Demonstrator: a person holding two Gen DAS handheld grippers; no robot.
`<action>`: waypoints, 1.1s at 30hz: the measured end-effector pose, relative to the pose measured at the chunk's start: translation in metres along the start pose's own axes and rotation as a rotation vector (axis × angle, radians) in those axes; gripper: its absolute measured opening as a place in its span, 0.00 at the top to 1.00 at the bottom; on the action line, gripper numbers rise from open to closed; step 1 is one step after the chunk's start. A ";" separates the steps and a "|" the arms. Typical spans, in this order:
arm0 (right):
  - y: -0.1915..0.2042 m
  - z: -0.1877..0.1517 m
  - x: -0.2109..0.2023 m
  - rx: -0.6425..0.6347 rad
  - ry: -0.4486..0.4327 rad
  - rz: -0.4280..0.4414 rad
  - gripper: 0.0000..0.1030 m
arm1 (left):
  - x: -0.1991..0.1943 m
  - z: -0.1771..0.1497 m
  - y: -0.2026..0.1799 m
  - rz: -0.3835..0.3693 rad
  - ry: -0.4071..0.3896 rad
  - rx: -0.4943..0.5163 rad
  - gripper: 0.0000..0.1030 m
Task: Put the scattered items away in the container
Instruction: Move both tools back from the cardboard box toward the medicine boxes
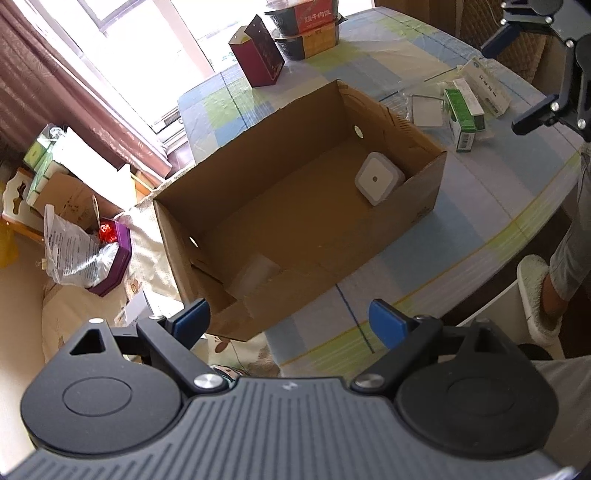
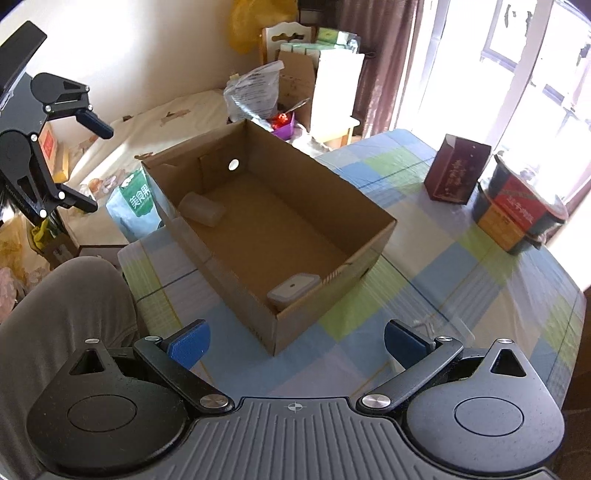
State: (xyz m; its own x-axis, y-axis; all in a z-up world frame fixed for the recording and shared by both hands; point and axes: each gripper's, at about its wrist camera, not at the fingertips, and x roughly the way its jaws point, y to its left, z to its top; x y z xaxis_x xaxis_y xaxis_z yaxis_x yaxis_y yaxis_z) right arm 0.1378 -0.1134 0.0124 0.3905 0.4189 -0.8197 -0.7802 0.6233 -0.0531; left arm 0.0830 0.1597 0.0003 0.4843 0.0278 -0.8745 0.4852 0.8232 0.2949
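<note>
An open cardboard box (image 1: 421, 192) (image 2: 332, 280) stands on the checked tablecloth. Inside it lie a white square item (image 1: 376, 181) (image 2: 293, 290) in one corner and a translucent plastic piece (image 1: 255, 275) (image 2: 203, 208) at the opposite end. Beyond the box on the table are a green-and-white carton (image 1: 461, 112), a white carton (image 1: 487, 86) and a flat clear sleeve (image 1: 426, 110). My left gripper (image 1: 288, 323) (image 2: 88, 162) hovers open and empty over the box's near end. My right gripper (image 2: 297, 343) (image 1: 515, 79) is open and empty above the scattered cartons.
A maroon carton (image 1: 260, 55) (image 2: 456, 173) and stacked food bowls (image 1: 306, 26) (image 2: 517, 210) sit near the window. A person's leg and slipper (image 1: 535, 291) are beside the table edge, with a knee (image 2: 66, 295) close by. Bags and boxes (image 1: 74, 240) crowd the bench.
</note>
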 end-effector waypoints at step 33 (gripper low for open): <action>-0.046 -0.108 -0.093 0.361 -0.056 -0.161 0.00 | -0.013 0.054 -0.128 -0.155 -0.126 -0.118 0.12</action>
State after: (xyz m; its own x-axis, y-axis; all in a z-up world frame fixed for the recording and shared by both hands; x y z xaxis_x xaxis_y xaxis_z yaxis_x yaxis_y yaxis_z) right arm 0.0843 -0.2521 0.0298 0.5280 0.3258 -0.7842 -0.4884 0.8720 0.0334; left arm 0.0536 0.0236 -0.0053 0.5015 -0.1691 -0.8484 0.4758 0.8730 0.1073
